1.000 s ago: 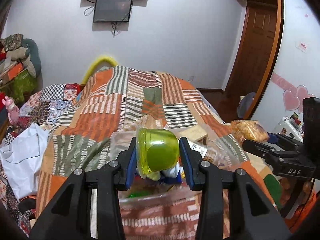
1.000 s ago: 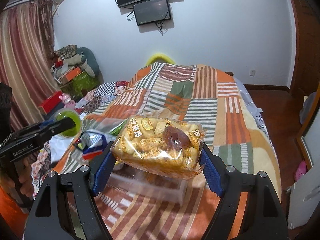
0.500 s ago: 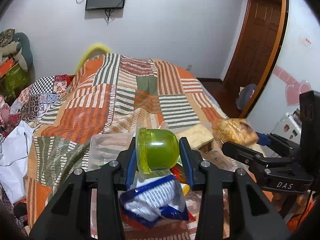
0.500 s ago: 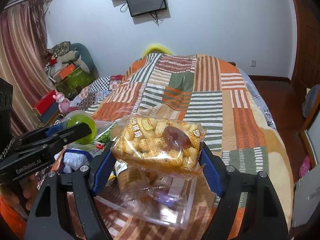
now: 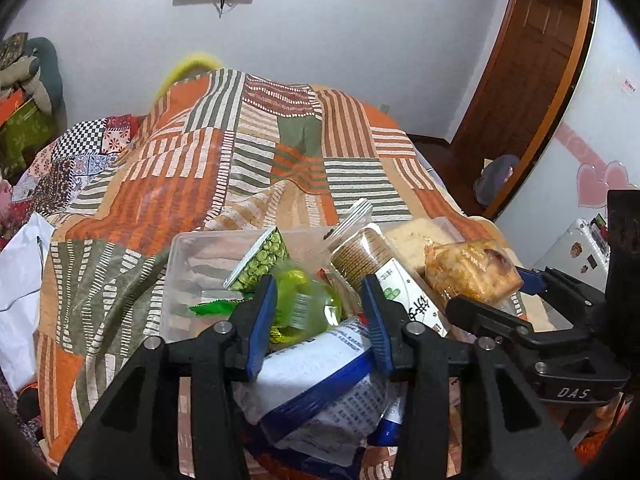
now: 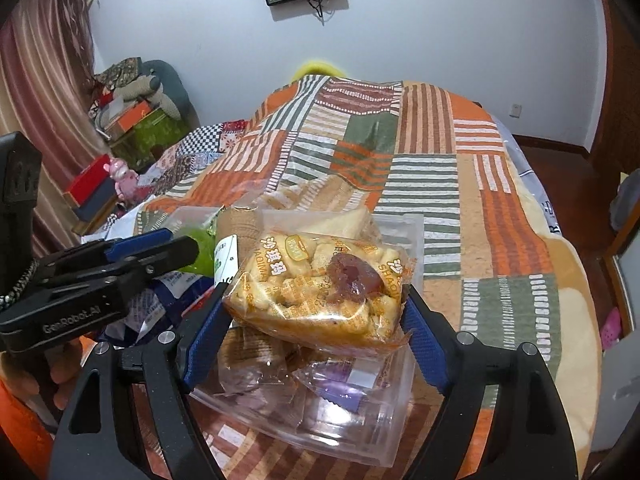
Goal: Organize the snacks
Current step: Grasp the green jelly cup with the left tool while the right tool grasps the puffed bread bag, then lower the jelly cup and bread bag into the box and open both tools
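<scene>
The left gripper (image 5: 320,312) has its jaws spread with nothing clamped — the green jelly cup (image 5: 304,308), blurred, sits loose between them above the clear bin (image 5: 180,280) on the bed (image 5: 168,208), a blue-and-white packet (image 5: 316,384) at 6 o'clock. The right gripper (image 6: 316,320) has its jaws closed on the pastry bag (image 6: 320,284), held over a second clear container (image 6: 360,432) of wrapped snacks.

White walls (image 5: 340,40), patchwork-covered bed (image 5: 280,152), brown door (image 5: 532,72).
</scene>
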`<action>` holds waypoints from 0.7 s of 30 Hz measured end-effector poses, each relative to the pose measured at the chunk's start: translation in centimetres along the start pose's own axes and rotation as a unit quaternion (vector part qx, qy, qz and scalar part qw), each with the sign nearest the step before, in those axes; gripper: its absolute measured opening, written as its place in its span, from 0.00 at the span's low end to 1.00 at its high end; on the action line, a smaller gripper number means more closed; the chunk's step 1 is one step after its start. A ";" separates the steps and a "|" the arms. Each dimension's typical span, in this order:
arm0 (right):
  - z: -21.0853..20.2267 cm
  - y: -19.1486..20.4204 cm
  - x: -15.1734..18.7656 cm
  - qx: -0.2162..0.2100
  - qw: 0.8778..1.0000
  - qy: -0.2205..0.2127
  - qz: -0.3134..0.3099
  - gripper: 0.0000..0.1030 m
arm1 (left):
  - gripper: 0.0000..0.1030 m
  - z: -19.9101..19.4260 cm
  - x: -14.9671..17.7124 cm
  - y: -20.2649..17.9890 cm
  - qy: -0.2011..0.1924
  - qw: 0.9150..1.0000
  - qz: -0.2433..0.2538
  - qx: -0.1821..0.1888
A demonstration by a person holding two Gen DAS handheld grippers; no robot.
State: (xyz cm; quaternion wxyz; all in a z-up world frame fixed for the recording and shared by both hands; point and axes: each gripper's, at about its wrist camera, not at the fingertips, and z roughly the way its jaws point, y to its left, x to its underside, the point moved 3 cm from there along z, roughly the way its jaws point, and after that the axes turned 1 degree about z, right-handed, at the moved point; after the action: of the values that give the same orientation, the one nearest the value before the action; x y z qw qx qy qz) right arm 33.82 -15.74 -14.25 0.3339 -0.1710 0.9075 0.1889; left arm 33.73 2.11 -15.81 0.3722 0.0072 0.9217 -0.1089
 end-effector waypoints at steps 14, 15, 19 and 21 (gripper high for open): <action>-6.1 1.5 -0.9 0.005 0.998 -0.063 -0.020 0.79 | 0.53 -8.2 -0.3 -1.4 -0.077 0.997 0.013 -0.004; -7.0 1.9 -1.0 0.006 0.997 -0.071 -0.025 0.79 | 0.53 -9.0 -0.3 -1.5 -0.084 0.996 0.013 -0.004; -10.2 3.4 -1.1 -0.001 0.994 -0.104 -0.040 0.80 | 0.55 -13.4 -0.3 -2.1 -0.123 0.992 0.008 0.000; -12.3 4.2 -1.1 -0.008 0.991 -0.124 -0.043 0.82 | 0.62 -15.2 -0.2 -2.2 -0.139 0.990 0.005 0.002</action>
State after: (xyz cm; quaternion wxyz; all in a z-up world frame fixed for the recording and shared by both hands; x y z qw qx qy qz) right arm 26.14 -17.50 -3.90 0.4501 -0.1873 0.8496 0.2012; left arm 23.26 3.10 -4.66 0.4976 -0.0025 0.8605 -0.1091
